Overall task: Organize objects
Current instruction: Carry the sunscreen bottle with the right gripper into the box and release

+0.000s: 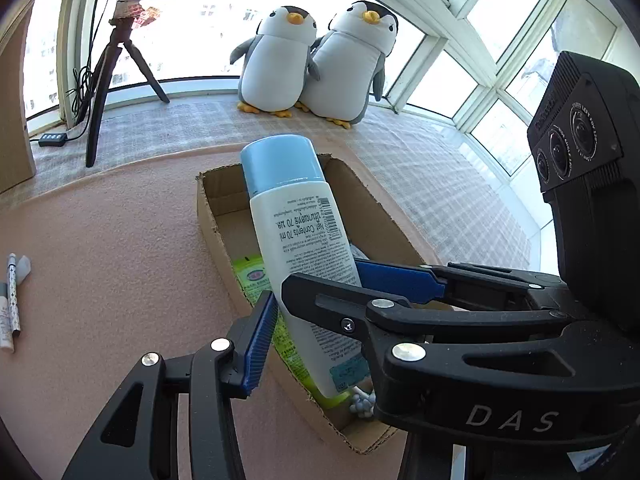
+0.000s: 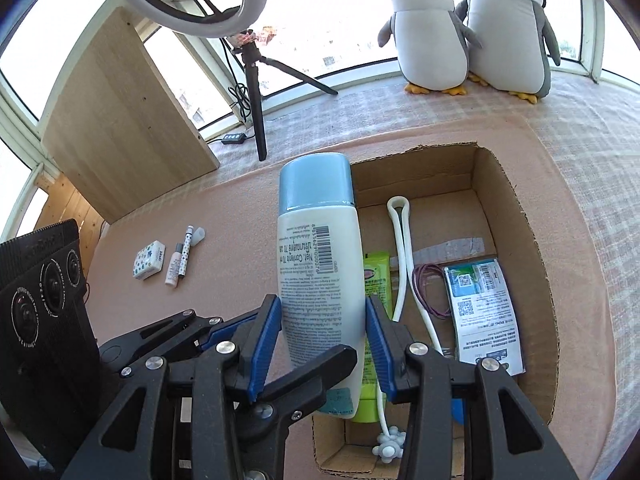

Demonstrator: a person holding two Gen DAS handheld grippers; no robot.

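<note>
A white bottle with a light blue cap (image 2: 320, 248) hangs cap-up over the left rim of an open cardboard box (image 2: 532, 240). My right gripper (image 2: 322, 312) is shut on it, blue pads pressed to both sides of its lower body. My left gripper (image 1: 320, 308) comes in from the left and crosswise. Its left pad touches the bottle (image 1: 296, 232), and its right finger is hidden behind the right gripper's black fingers (image 1: 340, 312). The opening matches the bottle's width, so the left gripper is shut on it too. The box (image 1: 208, 216) lies under the bottle.
Inside the box lie a green tube (image 2: 378, 280), a white strap (image 2: 404, 248), purple hair ties (image 2: 430, 288) and a printed packet (image 2: 484, 312). A white case (image 2: 148, 266), a small tube (image 2: 174, 270) and a pen (image 2: 185, 252) lie on the pink mat at left. Plush penguins (image 2: 432, 36), a ring-light tripod (image 2: 256, 92) and a wooden board (image 2: 120, 120) stand behind.
</note>
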